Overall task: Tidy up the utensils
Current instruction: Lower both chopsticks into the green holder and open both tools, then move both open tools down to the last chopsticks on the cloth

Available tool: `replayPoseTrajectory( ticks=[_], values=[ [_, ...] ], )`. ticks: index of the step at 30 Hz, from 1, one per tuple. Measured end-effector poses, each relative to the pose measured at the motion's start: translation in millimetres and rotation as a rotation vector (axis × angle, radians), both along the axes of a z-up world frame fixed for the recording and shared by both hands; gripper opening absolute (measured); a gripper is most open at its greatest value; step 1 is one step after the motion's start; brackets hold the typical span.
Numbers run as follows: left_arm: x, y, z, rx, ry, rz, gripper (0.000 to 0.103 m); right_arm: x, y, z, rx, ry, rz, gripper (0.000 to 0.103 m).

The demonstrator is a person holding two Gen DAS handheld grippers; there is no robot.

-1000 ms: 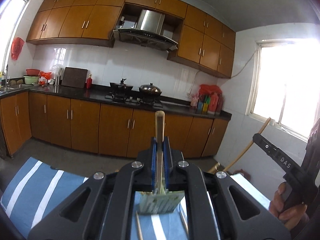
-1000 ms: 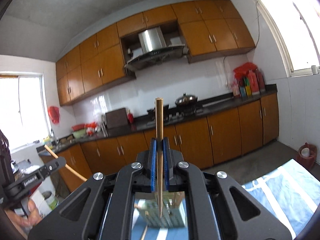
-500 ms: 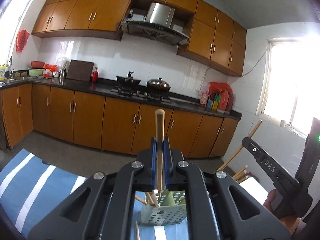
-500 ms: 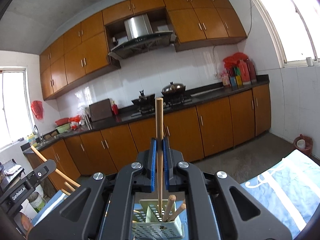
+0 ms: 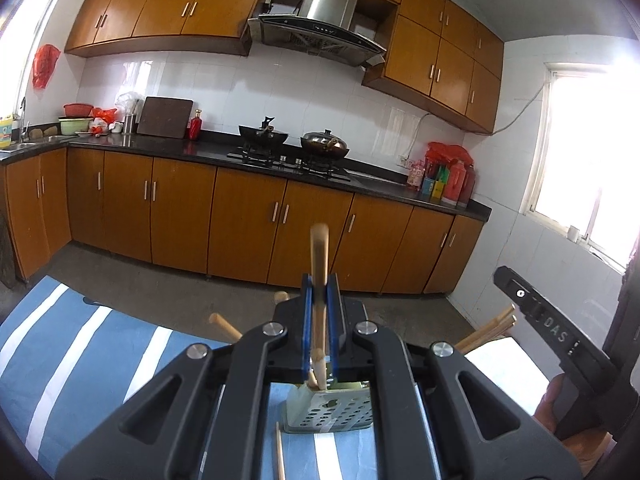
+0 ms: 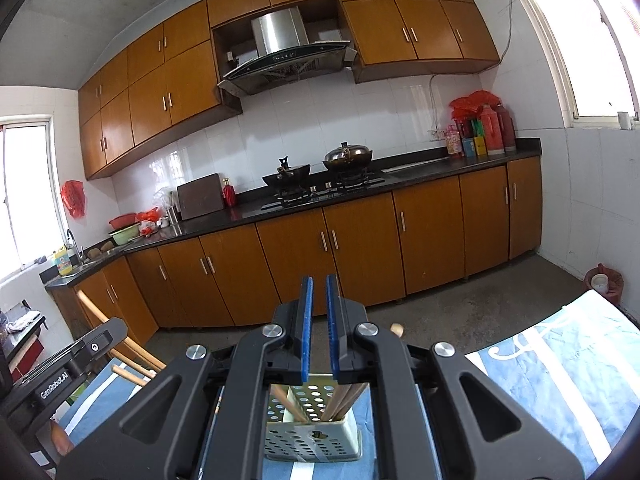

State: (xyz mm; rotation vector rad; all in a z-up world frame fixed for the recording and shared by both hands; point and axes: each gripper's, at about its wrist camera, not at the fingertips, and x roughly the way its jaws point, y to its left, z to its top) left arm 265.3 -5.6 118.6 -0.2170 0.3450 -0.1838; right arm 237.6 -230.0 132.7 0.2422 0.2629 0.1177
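My left gripper (image 5: pixel 320 292) is shut on a wooden chopstick (image 5: pixel 319 280) that stands upright, its lower end in the pale green perforated utensil holder (image 5: pixel 332 412) below. My right gripper (image 6: pixel 319 296) is open and empty, with a narrow gap between its blue pads (image 6: pixel 307 320), right above the same holder (image 6: pixel 312 436). Several wooden chopsticks (image 6: pixel 340 400) lean inside the holder. The left gripper shows at the left edge of the right wrist view, with its chopstick (image 6: pixel 120 340).
The holder stands on a blue and white striped cloth (image 5: pixel 80 352). A loose chopstick (image 5: pixel 280 456) lies on the cloth in front of it. Brown kitchen cabinets (image 5: pixel 240 220) and a black counter with a stove (image 5: pixel 292 156) lie beyond.
My right gripper has let go of its chopstick, which now stands in the holder, and its jaws have parted. Both grippers have come lower toward the holder.
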Motion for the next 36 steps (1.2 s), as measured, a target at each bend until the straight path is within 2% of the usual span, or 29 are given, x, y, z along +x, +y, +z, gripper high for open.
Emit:
replayPoseTrajectory(
  ticks=[7, 10, 12, 15, 20, 23, 25, 27, 30, 36],
  values=[
    [-28.3, 11.9, 13.0, -0.012, -0.025, 0.020, 0.010, -32.7, -18.3, 10.6, 0.014, -0.010, -0.026, 0.011],
    [-47.3, 21.7, 12.3, -0.014, -0.014, 0.034, 0.014, -52.3, -33.1, 1.7, 0.019, 0.025, -0.049, 0.025],
    [-60.6, 29.8, 5.8, -0.002, 0.005, 0.040, 0.017, -61.6, -40.3, -9.5, 0.018, 0.059, -0.057, 0.026],
    [-77.3, 38.3, -18.5, 0.034, 0.060, 0.046, 0.018, -73.0, -50.0, -39.2, 0.000, 0.149, -0.067, 0.026],
    [-83.4, 49.2, -81.6, 0.093, 0.223, 0.054, 0.019, -80.0, -55.0, -107.8, 0.005, 0.350, -0.045, 0.026],
    [-83.2, 53.2, -120.9, 0.093, 0.344, 0.047, 0.019, -84.1, -44.2, -142.6, 0.006, 0.456, 0.009, 0.026],
    [-84.2, 52.5, -139.5, 0.089, 0.396, 0.036, 0.019, -86.5, -30.2, -162.2, 0.001, 0.521, 0.063, 0.026],
    [-85.9, 49.4, -149.3, 0.088, 0.422, 0.024, 0.019, -89.9, -15.3, -177.1, -0.022, 0.567, 0.100, 0.026],
    [-87.8, 45.2, -158.4, 0.084, 0.448, -0.003, 0.026, -93.3, 7.0, -194.0, -0.073, 0.612, 0.131, 0.026],
    [-88.3, 28.1, -163.2, 0.086, 0.464, -0.064, 0.027, -98.2, 19.7, -210.5, -0.123, 0.637, 0.124, 0.025]
  ],
)
